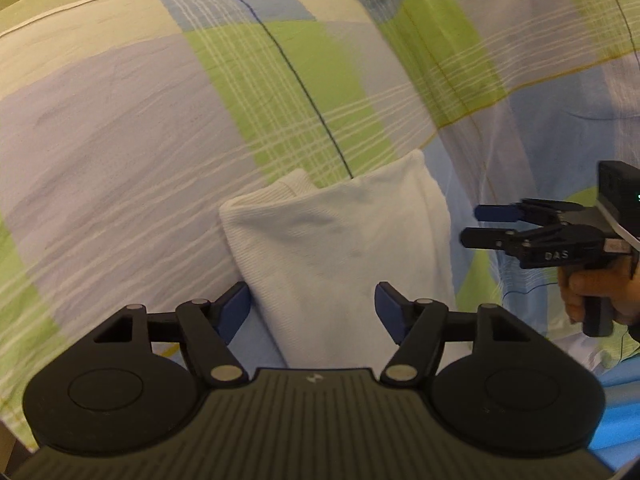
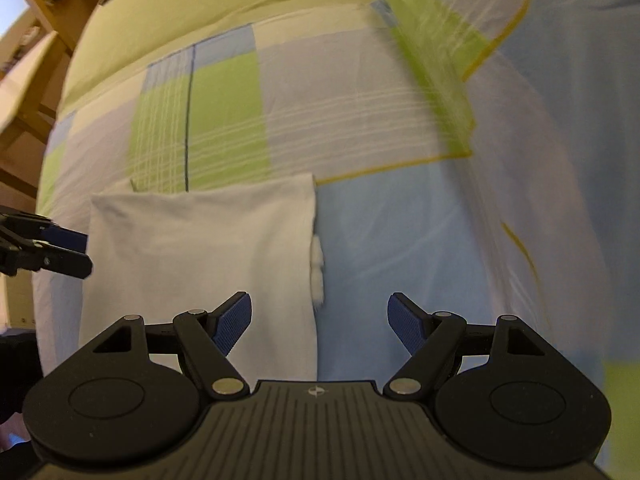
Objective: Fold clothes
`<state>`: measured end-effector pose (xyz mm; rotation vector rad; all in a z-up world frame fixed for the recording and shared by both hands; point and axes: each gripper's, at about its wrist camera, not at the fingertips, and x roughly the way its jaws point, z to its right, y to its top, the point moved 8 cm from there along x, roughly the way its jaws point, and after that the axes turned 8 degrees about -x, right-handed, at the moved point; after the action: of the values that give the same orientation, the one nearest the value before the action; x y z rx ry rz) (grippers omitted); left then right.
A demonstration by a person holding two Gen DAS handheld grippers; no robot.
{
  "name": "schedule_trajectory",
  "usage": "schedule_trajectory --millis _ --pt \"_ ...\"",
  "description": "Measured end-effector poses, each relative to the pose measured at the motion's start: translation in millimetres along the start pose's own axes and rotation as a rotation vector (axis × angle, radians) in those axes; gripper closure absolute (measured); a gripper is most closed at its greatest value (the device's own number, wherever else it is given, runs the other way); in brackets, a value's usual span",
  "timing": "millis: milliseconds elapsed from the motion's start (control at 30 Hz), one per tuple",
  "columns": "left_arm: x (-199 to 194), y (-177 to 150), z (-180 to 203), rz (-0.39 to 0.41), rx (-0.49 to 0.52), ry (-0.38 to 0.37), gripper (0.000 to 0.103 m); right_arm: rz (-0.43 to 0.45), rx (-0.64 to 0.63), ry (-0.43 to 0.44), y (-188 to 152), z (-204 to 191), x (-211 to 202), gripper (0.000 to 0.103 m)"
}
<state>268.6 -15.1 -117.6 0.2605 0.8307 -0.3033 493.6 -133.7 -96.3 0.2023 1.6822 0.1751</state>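
Both tongs hang released over the bed, gripping nothing. Left gripper spreads its blue-padded fingers either side of the near end of a folded white ribbed-knit garment, above it and apart from the cloth. Right gripper, held in a person's hand, is spread too, straddling the garment's right edge. The garment lies flat as a neat oblong on the checked green, lilac and blue cotton bedsheet, well away from the bed's far edge.
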Motion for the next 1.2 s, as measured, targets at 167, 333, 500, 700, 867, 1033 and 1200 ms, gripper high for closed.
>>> schedule_trajectory --millis 167,333,500,700,867,1033,1200 --pt "1 3 2 0.004 0.021 -0.047 0.045 -0.008 -0.016 0.112 6 -2 21 0.04" --pt "0 2 -2 0.003 0.056 -0.048 0.056 0.02 0.032 0.164 13 0 28 0.043" --pt "0 0 -3 0.011 0.082 -0.008 0.078 0.016 0.053 0.162 15 5 29 0.063" --pt "-1 2 -13 0.018 0.095 0.048 0.101 0.015 0.101 0.153 13 11 25 0.089" --pt "-14 11 10 0.025 0.185 0.021 0.102 0.053 0.11 0.127 19 2 6 0.093" --pt "-53 29 60 0.078 0.313 -0.068 0.102 0.165 0.098 0.087 28 -7 -56 0.094" --pt "-107 53 119 0.162 0.447 -0.145 0.102 0.326 0.106 -0.002 36 -8 -150 0.094"
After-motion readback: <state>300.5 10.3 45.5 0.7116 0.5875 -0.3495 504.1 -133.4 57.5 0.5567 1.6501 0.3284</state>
